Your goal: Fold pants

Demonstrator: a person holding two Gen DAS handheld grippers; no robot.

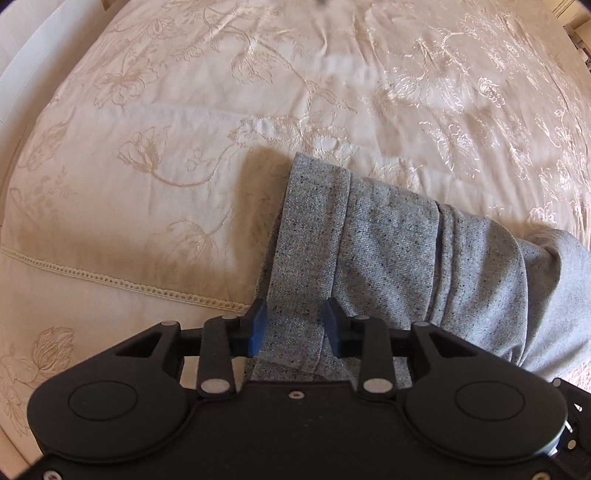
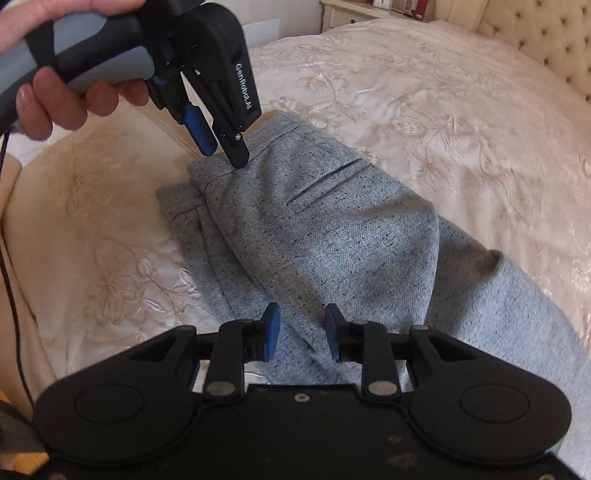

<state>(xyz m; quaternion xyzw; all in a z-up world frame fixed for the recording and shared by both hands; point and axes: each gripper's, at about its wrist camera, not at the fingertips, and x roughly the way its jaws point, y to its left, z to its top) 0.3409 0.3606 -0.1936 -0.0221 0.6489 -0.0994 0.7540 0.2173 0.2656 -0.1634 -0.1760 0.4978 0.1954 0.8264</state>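
speckled grey woven pants (image 2: 314, 229) lying folded on cream embroidered bedspread (image 2: 443, 110) | tufted headboard (image 2: 535, 33) standing beyond pants | left gripper (image 2: 225, 153) hovering unclenched at pants' edge | right gripper (image 2: 301, 332) gaping, pads off cloth

pants (image 2: 332, 236): grey flecked woven cloth, matt, slightly coarse, beneath both jaws
bedspread (image 1: 184, 110): cream cloth with glossy embroidered flowers, beyond the jaws
headboard (image 2: 546, 33): tufted, buttoned upholstery
left gripper (image 2: 221, 147): matt black plastic, blue pads

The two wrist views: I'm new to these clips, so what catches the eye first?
Grey speckled pants, folded over, lie on a cream embroidered bedspread. In the right wrist view a hand holds the left tongs down at the pants' far corner. The right tongs stand open over the near edge.
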